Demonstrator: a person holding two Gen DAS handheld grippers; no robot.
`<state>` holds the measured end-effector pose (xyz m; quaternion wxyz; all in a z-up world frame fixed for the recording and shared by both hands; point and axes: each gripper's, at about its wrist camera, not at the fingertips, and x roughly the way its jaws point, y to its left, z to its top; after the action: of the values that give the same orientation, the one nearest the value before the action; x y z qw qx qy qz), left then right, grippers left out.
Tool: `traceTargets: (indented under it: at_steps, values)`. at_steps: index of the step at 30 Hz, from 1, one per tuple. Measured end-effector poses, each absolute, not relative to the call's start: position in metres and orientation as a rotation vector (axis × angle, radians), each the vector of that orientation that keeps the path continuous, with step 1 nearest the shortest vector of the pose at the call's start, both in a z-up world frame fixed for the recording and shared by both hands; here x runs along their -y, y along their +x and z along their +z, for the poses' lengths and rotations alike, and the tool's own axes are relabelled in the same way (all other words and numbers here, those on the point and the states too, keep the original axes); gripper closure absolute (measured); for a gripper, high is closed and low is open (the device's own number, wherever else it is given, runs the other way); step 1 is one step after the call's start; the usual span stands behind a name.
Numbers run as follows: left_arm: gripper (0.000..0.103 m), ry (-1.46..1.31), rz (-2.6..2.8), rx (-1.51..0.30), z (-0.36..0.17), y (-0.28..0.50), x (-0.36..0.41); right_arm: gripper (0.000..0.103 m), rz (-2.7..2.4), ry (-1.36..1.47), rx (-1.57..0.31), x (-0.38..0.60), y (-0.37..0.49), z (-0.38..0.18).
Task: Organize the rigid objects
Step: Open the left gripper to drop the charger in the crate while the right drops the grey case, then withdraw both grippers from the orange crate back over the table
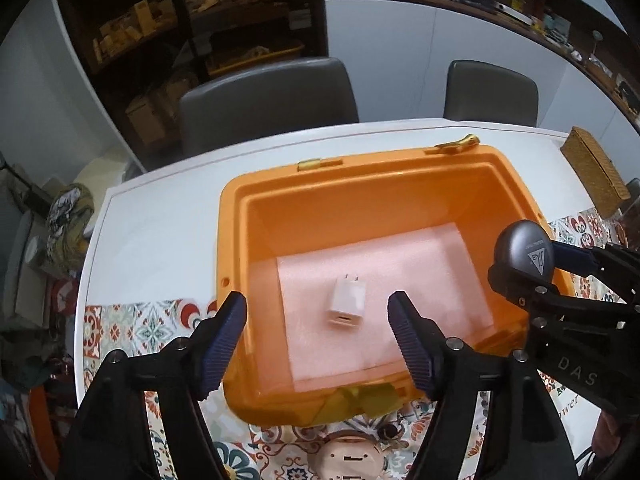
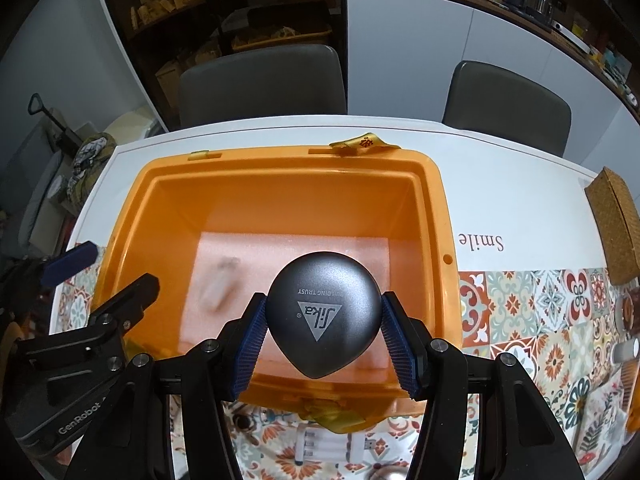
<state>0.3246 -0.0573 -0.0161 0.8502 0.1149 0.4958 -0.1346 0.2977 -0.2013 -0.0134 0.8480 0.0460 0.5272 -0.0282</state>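
Over the open orange plastic bin (image 1: 236,216) on the white desk (image 1: 160,216), the left gripper (image 1: 318,320) hangs with its jaws apart and empty. Below them a white plug-in charger block (image 1: 345,303) lies on the pale foam sheet (image 1: 420,264) lining the bin floor, apparently loose. Beside it, the right gripper (image 2: 323,334) has its jaws clamped on a grey rounded teardrop-shaped case (image 2: 323,312).
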Motion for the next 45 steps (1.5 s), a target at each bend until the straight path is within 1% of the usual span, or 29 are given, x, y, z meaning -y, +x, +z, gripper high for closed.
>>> traceTargets:
  at_steps: [5,7,9,11,12,17,21,27,31,36,45]
  values:
    - [0.027,0.227,-0.269,-1.045,-0.015,0.32,0.05,0.047,-0.051,0.097,-1.12,0.2,0.3,-0.017]
    - [0.021,0.226,-0.262,-1.042,-0.015,0.318,0.049,0.046,-0.046,0.098,-1.128,0.2,0.302,-0.02]
    - [0.02,0.228,-0.249,-1.035,-0.014,0.315,0.046,0.044,-0.056,0.099,-1.121,0.2,0.301,-0.02]
    - [0.018,0.228,-0.236,-1.033,-0.013,0.312,0.044,0.037,-0.074,0.089,-1.104,0.201,0.298,-0.017]
    - [0.018,0.224,-0.233,-1.033,-0.012,0.311,0.043,0.036,-0.078,0.087,-1.096,0.202,0.295,-0.015]
    - [0.017,0.194,-0.223,-1.03,-0.008,0.3,0.038,0.036,-0.085,0.102,-1.081,0.205,0.28,-0.007]
    - [0.014,0.194,-0.216,-1.012,-0.001,0.287,0.036,0.036,-0.084,0.123,-1.054,0.209,0.261,0.001]
    - [0.014,0.186,-0.225,-0.982,0.01,0.266,0.036,0.036,-0.09,0.135,-0.994,0.212,0.229,0.016]
    - [0.012,0.183,-0.218,-0.957,0.018,0.252,0.037,0.03,-0.106,0.132,-0.953,0.216,0.21,0.025]
    - [0.012,0.186,-0.241,-0.941,0.023,0.233,0.043,0.027,-0.131,0.131,-0.906,0.22,0.185,0.033]
    - [0.012,0.189,-0.259,-0.942,0.018,0.202,0.051,0.027,-0.148,0.145,-0.889,0.23,0.152,0.03]
